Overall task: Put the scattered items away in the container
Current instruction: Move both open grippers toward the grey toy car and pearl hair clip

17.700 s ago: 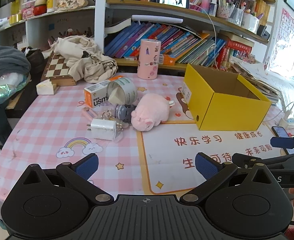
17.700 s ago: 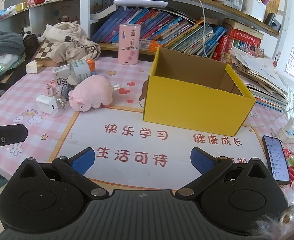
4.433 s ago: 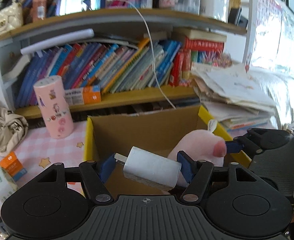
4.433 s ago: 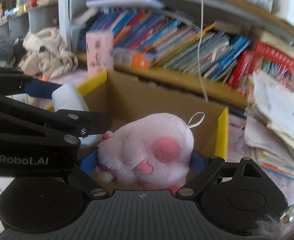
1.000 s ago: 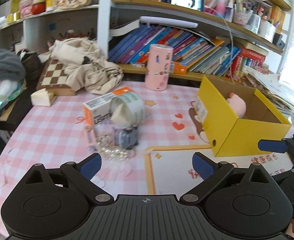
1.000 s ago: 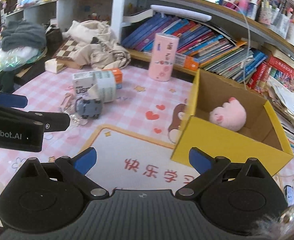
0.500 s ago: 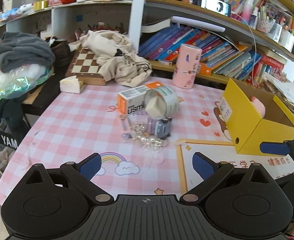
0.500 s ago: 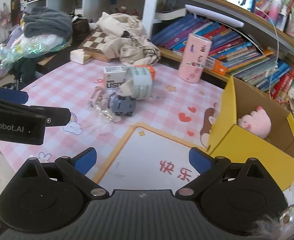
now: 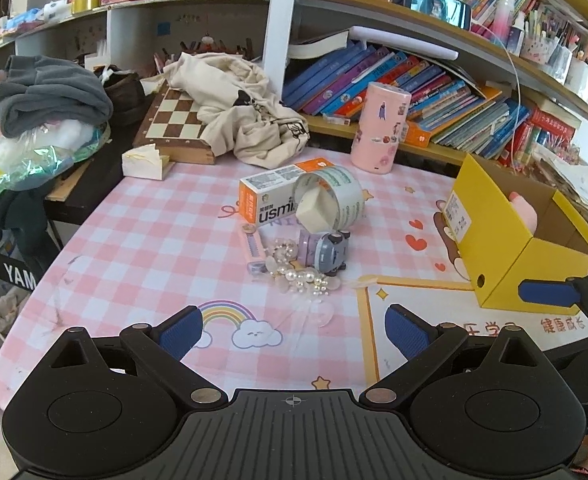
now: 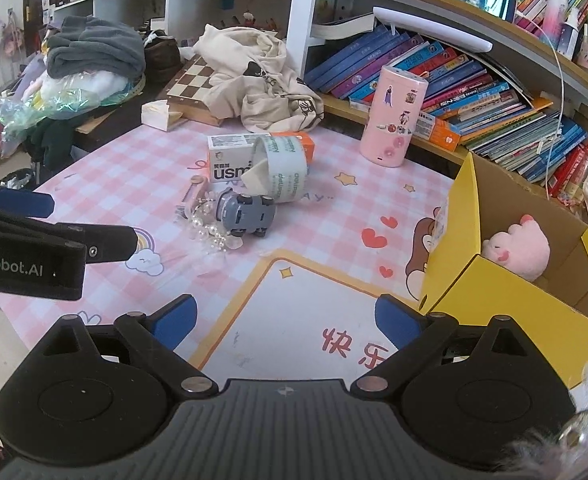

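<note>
A yellow cardboard box (image 9: 505,256) (image 10: 513,308) stands open at the right, with a pink plush pig (image 10: 519,246) (image 9: 523,210) inside. Mid-table lies a small heap: an orange-and-white carton (image 9: 270,196) (image 10: 230,160), a tape roll (image 9: 329,200) (image 10: 280,168) leaning on it, a grey toy car (image 9: 329,250) (image 10: 246,212), a pearl string (image 9: 305,276) (image 10: 210,236) and a pink strip (image 9: 254,246). My left gripper (image 9: 294,330) hangs open and empty, short of the heap. My right gripper (image 10: 286,320) is open and empty over the printed mat, left of the box.
A pink cylinder (image 9: 379,128) stands at the back by the bookshelf. A chessboard (image 9: 174,120), beige cloth (image 9: 246,120) and tissue pack (image 9: 146,162) sit at the back left. Piled clothes (image 9: 50,96) lie beyond the table's left edge.
Both grippers have drawn back and swung left, away from the box. The heap now sits nearer the middle of both views. Both stay open and empty.
</note>
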A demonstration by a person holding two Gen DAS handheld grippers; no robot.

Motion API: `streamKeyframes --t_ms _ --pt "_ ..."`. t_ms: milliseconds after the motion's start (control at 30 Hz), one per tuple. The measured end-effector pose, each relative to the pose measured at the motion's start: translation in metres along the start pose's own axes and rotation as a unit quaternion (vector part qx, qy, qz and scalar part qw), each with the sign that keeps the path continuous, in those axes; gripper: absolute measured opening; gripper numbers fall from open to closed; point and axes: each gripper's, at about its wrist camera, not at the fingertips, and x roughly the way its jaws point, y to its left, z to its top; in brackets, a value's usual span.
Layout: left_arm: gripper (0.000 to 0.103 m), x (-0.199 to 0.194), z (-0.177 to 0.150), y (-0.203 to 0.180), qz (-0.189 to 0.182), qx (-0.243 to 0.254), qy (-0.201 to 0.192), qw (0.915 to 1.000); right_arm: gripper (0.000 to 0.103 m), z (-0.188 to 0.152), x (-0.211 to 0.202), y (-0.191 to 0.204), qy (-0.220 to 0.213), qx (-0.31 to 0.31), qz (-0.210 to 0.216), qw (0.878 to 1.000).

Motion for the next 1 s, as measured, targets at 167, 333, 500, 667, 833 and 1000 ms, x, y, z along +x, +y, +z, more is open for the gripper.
streamKeyframes --t_ms 167,333,500,667,833,1000 --pt "0.099 0.008 0.003 0.001 0.009 -0.003 0.005 0.9999 0.097 0.006 0.012 -0.007 0.004 0.003 0.010 1.000" --pt "0.099 0.019 0.004 0.004 0.015 -0.018 0.018 0.9996 0.097 0.011 0.027 -0.009 0.017 -0.006 0.021 1.000" --pt "0.099 0.030 0.003 0.005 0.018 -0.031 0.031 0.9989 0.097 0.013 0.040 -0.012 0.032 -0.016 0.033 0.999" --pt "0.099 0.040 0.004 0.009 0.023 -0.046 0.036 0.9980 0.097 0.018 0.057 -0.014 0.046 -0.016 0.051 0.998" --pt "0.099 0.051 0.005 0.016 0.032 -0.066 0.041 0.9965 0.097 0.023 0.073 -0.015 0.064 -0.010 0.066 0.996" --pt "0.099 0.055 0.011 0.027 0.043 -0.096 0.023 0.9941 0.097 0.034 0.089 -0.018 0.066 -0.005 0.077 0.995"
